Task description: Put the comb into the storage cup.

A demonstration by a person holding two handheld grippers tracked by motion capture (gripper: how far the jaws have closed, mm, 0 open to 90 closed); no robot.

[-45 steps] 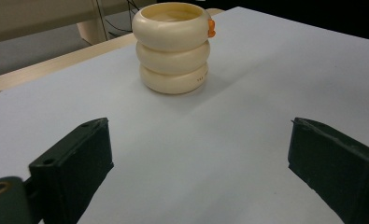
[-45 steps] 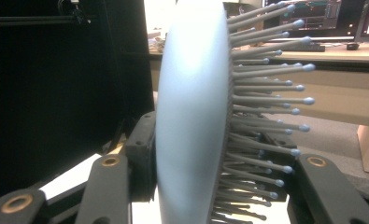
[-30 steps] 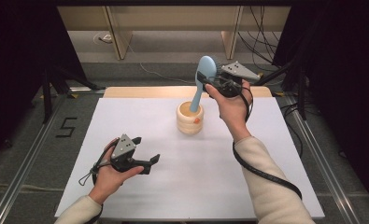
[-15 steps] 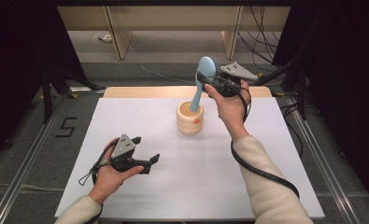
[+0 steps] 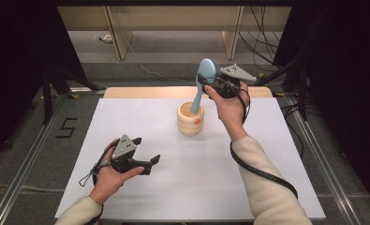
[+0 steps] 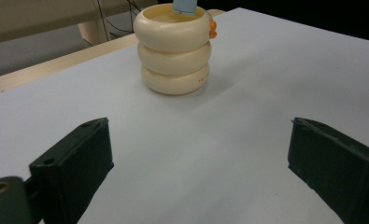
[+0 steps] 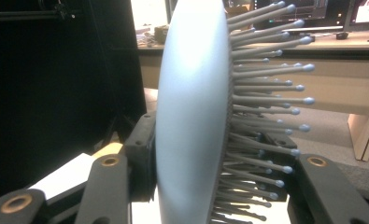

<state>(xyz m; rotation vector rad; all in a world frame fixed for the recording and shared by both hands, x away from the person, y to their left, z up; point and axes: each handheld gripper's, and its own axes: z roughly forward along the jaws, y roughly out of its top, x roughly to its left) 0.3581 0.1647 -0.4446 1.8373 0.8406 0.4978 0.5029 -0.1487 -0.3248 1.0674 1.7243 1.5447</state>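
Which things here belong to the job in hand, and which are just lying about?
Part of the job:
- blue hairbrush, handle down in the holder
- cream ringed holder
- right claw, shut on the brush head

Not part of it:
- left claw, open above the white table
- cables on the floor
- floor marking "5"
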